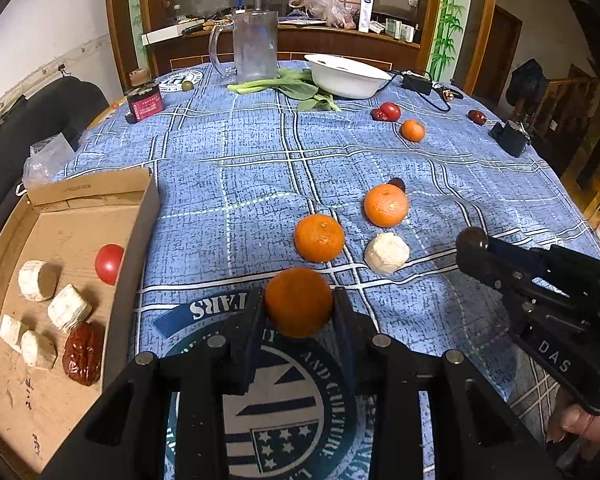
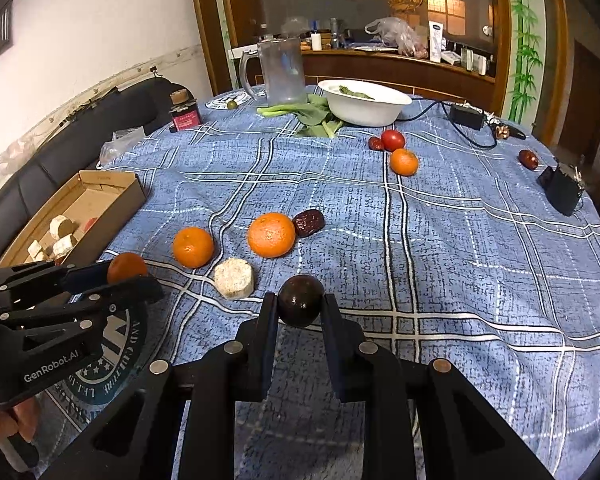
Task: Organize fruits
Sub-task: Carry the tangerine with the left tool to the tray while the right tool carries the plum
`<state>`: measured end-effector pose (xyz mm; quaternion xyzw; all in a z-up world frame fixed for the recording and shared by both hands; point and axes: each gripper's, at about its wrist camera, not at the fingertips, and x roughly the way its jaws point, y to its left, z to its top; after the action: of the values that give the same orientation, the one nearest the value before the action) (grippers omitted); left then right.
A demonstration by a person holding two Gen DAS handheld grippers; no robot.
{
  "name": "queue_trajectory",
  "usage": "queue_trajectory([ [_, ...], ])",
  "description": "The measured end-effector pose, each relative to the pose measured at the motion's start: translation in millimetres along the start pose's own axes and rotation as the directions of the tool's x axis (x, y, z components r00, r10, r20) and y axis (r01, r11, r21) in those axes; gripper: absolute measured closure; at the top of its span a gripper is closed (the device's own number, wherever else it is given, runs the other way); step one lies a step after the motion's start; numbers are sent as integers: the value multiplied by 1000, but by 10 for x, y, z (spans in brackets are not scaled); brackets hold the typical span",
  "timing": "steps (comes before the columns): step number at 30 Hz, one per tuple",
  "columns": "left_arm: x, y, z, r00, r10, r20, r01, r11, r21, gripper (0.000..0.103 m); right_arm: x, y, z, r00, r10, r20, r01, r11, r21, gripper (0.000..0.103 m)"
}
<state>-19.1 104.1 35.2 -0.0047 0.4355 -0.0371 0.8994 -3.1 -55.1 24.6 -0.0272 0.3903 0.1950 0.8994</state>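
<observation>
Tongs on both sides are loaded: the left tongs point(image 1: 299, 304) grip a small orange point(image 1: 299, 302), the right tongs point(image 2: 300, 307) clamp a dark round fruit point(image 2: 300, 300), both apparently just above the surface point(image 1: 260, 152). Judged step: carrying to the cardboard box point(image 1: 134, 224) at nine o'clock, then releasing inside. Farther out, two oranges point(image 1: 319, 237) and a white chunk point(image 1: 387, 253) wait at one o'clock

Gripped mandarin point(image 1: 298, 302), dark plum point(image 2: 300, 300); others scattered
</observation>
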Motion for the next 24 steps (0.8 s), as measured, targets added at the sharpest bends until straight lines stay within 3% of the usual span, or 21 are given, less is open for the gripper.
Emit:
queue_trajectory([
  [24,-334,219,-104,997,56,53,-55,998,-20,71,-168,454,-53,999,50,20,-49,998,-28,79],
])
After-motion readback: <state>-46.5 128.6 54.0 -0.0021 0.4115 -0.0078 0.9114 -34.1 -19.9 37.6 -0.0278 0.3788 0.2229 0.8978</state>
